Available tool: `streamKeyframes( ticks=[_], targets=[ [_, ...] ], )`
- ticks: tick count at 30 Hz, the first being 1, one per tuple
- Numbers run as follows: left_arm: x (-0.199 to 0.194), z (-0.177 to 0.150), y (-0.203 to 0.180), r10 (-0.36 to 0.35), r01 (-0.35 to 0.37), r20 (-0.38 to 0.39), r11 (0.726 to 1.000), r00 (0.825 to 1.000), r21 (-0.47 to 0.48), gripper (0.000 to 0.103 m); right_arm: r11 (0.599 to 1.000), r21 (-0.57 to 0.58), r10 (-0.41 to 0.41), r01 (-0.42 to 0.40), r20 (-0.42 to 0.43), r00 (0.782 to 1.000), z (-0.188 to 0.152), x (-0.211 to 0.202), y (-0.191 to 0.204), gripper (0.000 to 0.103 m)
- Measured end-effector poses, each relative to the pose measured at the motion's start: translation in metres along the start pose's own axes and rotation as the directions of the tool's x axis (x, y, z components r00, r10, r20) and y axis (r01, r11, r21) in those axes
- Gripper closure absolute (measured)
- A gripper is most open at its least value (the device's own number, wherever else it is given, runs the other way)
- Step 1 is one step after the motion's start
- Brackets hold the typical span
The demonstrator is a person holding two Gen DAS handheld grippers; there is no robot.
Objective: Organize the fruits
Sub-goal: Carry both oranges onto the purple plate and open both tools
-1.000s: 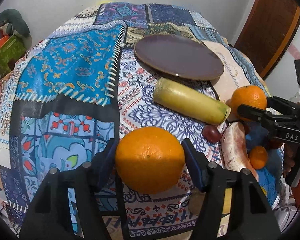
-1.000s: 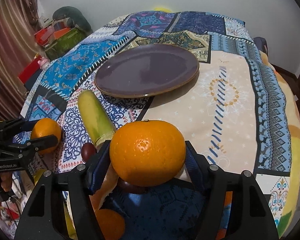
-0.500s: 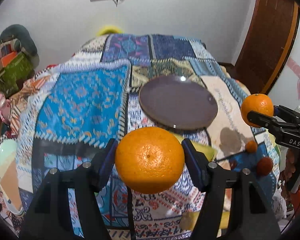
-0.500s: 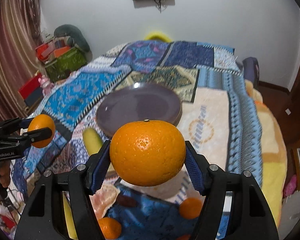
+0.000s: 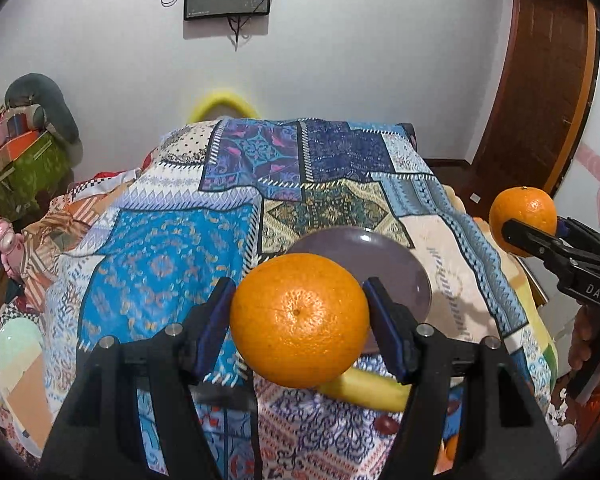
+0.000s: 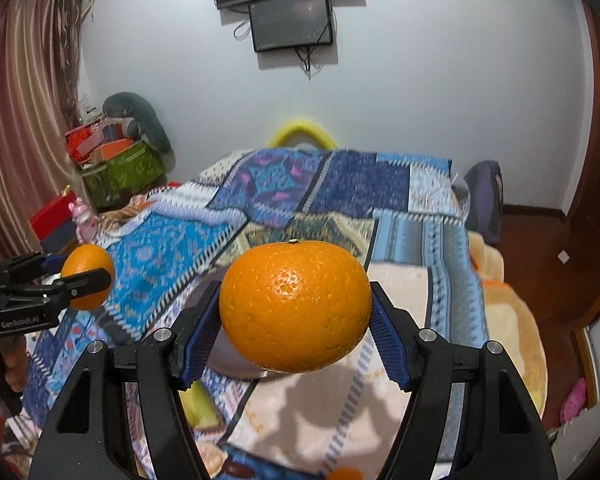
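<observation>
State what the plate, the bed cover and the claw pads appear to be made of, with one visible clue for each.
Plate: likely glazed ceramic; smooth purple-brown surface with a soft sheen.
Bed cover: printed woven fabric; matte, creased, patchwork pattern.
Left claw pads: probably rubber; blue, ridged texture, pressing the orange.

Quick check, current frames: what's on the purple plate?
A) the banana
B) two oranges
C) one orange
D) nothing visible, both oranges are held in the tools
D. The left tool grips one orange and the right tool grips the other orange, both lifted above the quilt, while the visible part of the purple plate is bare and the banana lies on the quilt beside it.
</observation>
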State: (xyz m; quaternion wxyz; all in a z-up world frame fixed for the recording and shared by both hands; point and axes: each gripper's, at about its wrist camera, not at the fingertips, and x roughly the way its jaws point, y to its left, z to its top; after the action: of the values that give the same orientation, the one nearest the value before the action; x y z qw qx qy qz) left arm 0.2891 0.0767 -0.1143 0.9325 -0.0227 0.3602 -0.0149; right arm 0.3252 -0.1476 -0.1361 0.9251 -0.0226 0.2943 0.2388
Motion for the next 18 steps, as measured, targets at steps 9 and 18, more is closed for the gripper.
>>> streamKeyframes(
  ticks=[9,18],
  targets=[
    [0.026,0.024,-0.002,0.007,-0.007,0.009,1.0,1.0,-0.012,0.038,0.999,-0.022,-0.039,0.04,0.021,0.999,0.021,0.025,-0.006,0.036],
    [0.068,0.032,-0.007,0.027,-0.027,-0.018,1.0,0.999,0.003,0.038,0.998,-0.047,-0.037,0.036,-0.031,0.999,0.023,0.065,-0.002,0.036]
  ],
)
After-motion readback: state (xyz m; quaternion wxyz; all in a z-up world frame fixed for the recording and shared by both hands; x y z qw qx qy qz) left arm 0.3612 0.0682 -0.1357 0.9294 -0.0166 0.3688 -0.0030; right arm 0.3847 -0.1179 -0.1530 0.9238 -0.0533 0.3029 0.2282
